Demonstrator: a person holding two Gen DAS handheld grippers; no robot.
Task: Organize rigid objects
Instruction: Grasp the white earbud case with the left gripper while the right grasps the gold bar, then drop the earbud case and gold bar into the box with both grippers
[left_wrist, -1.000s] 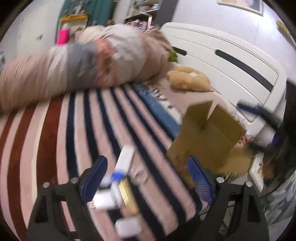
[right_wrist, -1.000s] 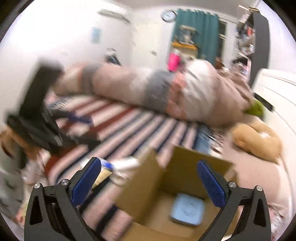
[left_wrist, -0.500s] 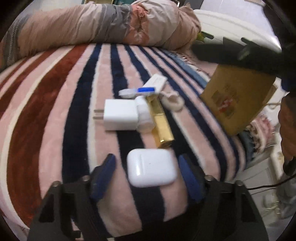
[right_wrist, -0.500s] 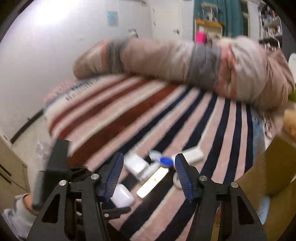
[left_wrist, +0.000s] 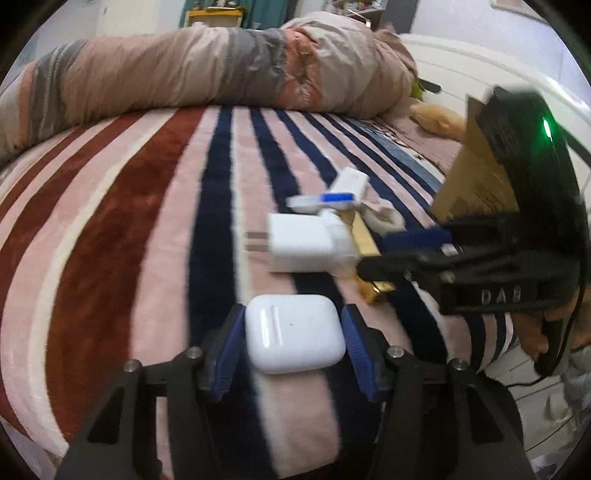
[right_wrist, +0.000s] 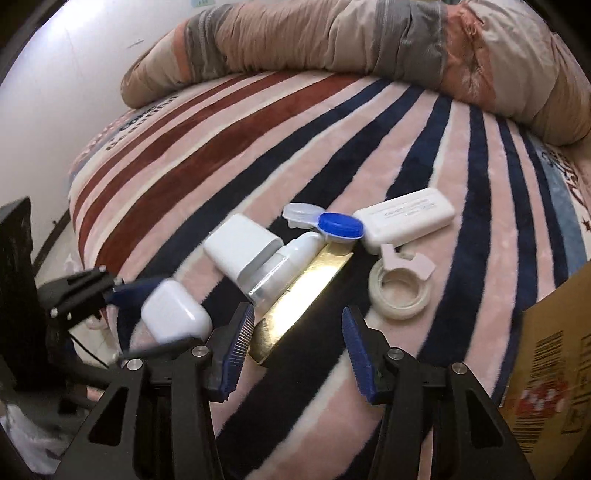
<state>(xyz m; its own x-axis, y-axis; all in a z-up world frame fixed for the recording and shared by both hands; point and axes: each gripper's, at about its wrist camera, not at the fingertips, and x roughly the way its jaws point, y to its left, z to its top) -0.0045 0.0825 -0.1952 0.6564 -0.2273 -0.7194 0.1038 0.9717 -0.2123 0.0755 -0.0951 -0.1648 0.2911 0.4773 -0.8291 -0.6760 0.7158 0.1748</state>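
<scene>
A white earbud case lies on the striped blanket between the blue pads of my left gripper; the pads flank it closely, contact unclear. It also shows in the right wrist view. Beyond lie a white charger plug, a small white bottle, a gold box, a contact lens case with a blue lid, a white flat case and a tape roll. My right gripper is open over the near end of the gold box.
A cardboard box stands at the bed's right edge. A rolled duvet lies across the far side. The bed edge drops off close below both grippers. A plush toy lies by the white headboard.
My left gripper has moved forward and narrowed around the earbud case. My right gripper has swung down towards the pile, over the gold box.
</scene>
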